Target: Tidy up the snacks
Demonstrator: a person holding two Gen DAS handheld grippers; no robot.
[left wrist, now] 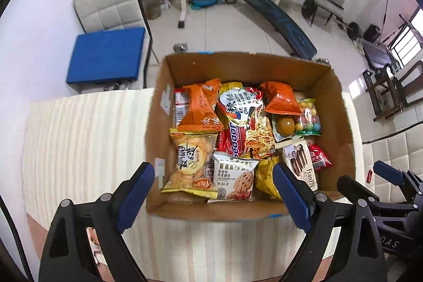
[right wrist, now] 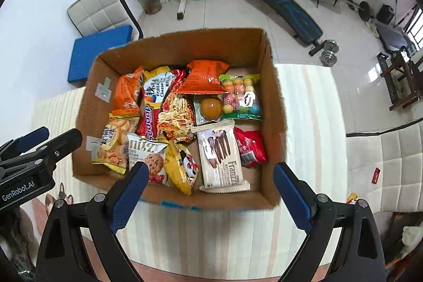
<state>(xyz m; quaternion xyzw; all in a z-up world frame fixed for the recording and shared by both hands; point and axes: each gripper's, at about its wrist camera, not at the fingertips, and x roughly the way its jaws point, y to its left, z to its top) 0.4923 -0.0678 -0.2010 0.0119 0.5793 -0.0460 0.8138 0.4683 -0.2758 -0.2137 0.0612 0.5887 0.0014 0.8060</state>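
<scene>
Cardboard box [left wrist: 158,123], snacks inside, frame centre. Left wrist view: left gripper [left wrist: 213,193] wide, empty, over the near wall above the cookie packet [left wrist: 234,177].

Right wrist view: right gripper [right wrist: 208,192] wide, empty; Franzzi packet [right wrist: 220,155] just ahead, long axis pointing away, nearer this gripper.

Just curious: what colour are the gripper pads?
Blue pads, clearest in the right wrist view.

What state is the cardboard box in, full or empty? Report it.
Nearly full: the cardboard box holds snack packets across most of its floor, with a bare strip beside its right wall.
</scene>
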